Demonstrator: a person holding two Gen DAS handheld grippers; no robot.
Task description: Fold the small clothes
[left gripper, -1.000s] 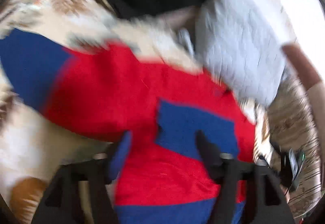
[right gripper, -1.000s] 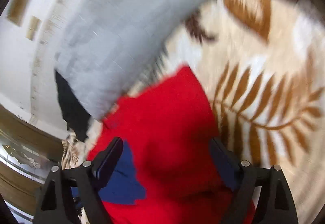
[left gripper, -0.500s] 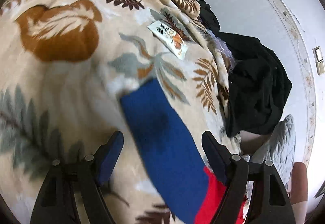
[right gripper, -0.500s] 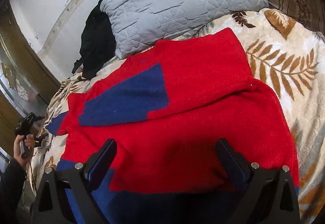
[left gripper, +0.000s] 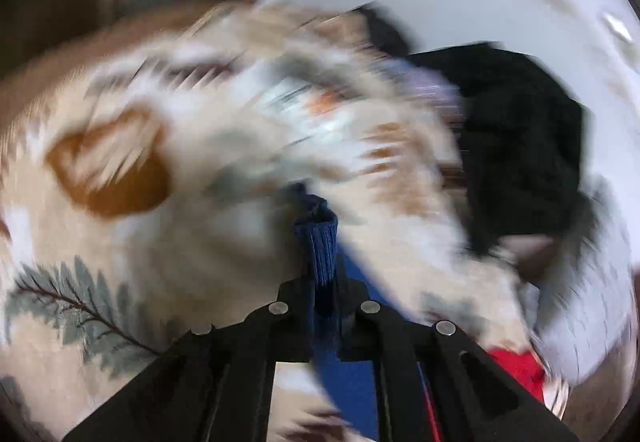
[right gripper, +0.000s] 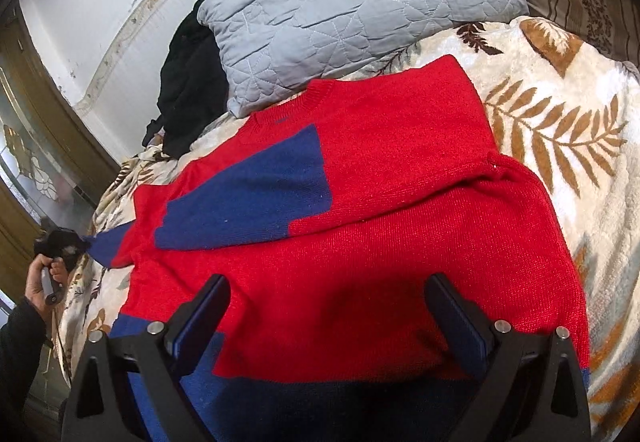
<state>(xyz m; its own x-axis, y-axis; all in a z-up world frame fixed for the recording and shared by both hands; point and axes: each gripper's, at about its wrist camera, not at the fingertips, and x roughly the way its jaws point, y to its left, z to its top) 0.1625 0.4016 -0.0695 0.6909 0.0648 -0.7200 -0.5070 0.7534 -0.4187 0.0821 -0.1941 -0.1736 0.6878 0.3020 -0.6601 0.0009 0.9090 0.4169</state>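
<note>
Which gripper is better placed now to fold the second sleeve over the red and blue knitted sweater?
Left. The left gripper is already shut on the blue ribbed sleeve cuff. The right gripper hangs open over the red and blue knitted sweater, holding nothing.

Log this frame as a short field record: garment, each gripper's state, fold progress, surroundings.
garment: red and blue sweater, lying flat on the leaf-print blanket
right sleeve: already folded across the chest
left gripper: jaws have just closed, shut on the blue sleeve cuff
right gripper: open, over the sweater's lower part, gripping nothing
fold progress: left sleeve pinched, not yet laid over the body
surroundings: grey quilted pillow, black garment by the wall
image quality: left wrist view motion-blurred
</note>
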